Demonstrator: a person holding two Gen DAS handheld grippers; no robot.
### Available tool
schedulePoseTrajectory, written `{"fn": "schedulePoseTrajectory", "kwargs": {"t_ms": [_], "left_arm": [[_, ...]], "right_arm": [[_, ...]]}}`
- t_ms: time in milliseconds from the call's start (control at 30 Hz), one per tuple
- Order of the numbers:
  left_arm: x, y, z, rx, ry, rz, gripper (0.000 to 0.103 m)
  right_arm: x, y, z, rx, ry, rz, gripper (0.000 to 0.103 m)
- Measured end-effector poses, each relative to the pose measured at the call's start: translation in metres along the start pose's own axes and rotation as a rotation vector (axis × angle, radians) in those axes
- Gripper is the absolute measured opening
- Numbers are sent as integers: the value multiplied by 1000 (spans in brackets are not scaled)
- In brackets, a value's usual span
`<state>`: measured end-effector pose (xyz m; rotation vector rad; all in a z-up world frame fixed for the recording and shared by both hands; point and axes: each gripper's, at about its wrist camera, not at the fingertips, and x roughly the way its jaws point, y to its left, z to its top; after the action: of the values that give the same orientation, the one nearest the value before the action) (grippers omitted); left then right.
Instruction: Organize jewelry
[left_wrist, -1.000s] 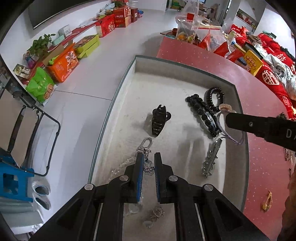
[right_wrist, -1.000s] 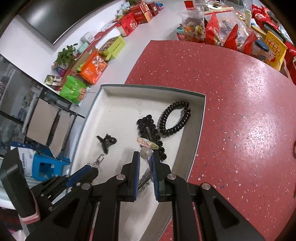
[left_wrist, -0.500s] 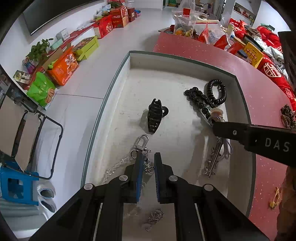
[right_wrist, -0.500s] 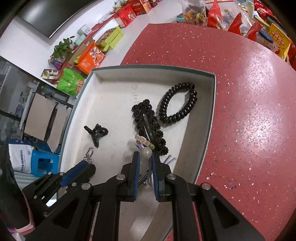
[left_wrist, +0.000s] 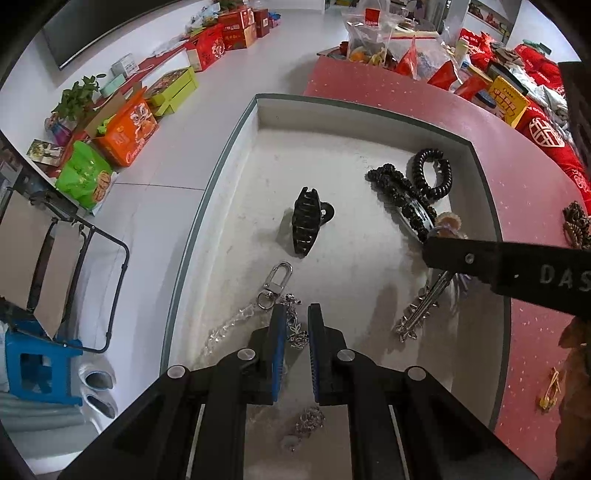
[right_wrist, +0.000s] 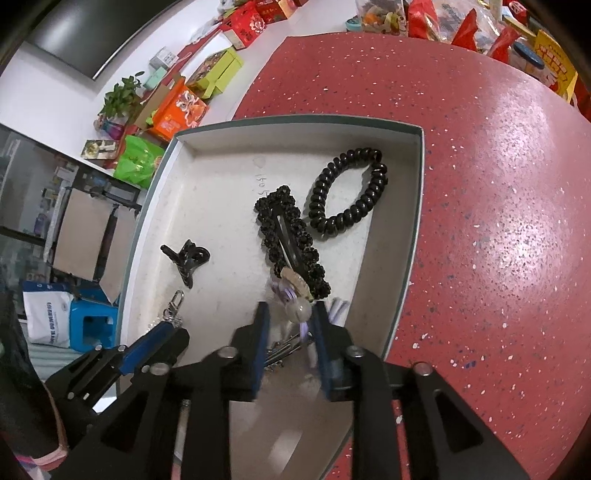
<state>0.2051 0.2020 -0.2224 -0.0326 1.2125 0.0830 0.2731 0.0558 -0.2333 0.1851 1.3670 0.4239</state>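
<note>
A shallow grey tray (left_wrist: 236, 147) (right_wrist: 415, 221) on the red table holds a black claw clip (left_wrist: 306, 221) (right_wrist: 188, 258), a black beaded barrette (left_wrist: 402, 195) (right_wrist: 291, 236), a black coil hair tie (left_wrist: 436, 177) (right_wrist: 351, 192) and a keyring clasp (left_wrist: 277, 277). My left gripper (left_wrist: 295, 325) (right_wrist: 173, 332) stands shut to a narrow slit over a silver chain (left_wrist: 295, 332); whether it pinches the chain is unclear. My right gripper (right_wrist: 290, 314) (left_wrist: 434, 254) is low over the tray's right side. Its jaws are opening, with a pale bead ornament (right_wrist: 301, 308) loose between them.
A spiked silver clip (left_wrist: 421, 306) lies under the right gripper. A crystal chain (left_wrist: 229, 328) lies by the tray's left wall. Brown beads (left_wrist: 576, 225) and a small gold piece (left_wrist: 550, 387) sit on the table (right_wrist: 480, 184). Snack bags (left_wrist: 502, 99) crowd its far edge.
The right gripper sank toward the tray floor and its jaws parted, letting go of the bead ornament. The left gripper stayed where it was, still nearly shut.
</note>
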Motion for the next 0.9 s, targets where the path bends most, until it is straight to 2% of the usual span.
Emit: {"fn": "schedulePoseTrajectory", "kwargs": {"t_ms": [167, 367, 400, 433, 467, 500, 600, 833, 900], "left_arm": [[-1, -1, 0, -5, 8, 7, 13], [-3, -1, -2, 12, 3, 18, 15], [-4, -2, -2, 11, 2, 18, 42], [-5, -1, -2, 4, -1, 22, 86], [-9, 0, -3, -10, -21, 32, 94], [-14, 0, -3, -19, -55, 38, 95], [-12, -2, -3, -8, -36, 24, 95], [-17, -1, -7, -7, -23, 19, 96], [-18, 1, -10, -7, -12, 25, 103]], "right_arm": [[-13, -2, -2, 10, -22, 14, 39], [-29, -3, -5, 32, -50, 39, 42], [-31, -3, -4, 33, -56, 39, 43], [-35, -3, -5, 36, -69, 38, 43], [-40, -4, -5, 38, -79, 37, 43], [-43, -4, -5, 42, -90, 35, 43], [-55, -10, -8, 62, -118, 31, 43], [-62, -16, -18, 73, -111, 11, 43], [-63, -15, -22, 69, -104, 8, 43]]}}
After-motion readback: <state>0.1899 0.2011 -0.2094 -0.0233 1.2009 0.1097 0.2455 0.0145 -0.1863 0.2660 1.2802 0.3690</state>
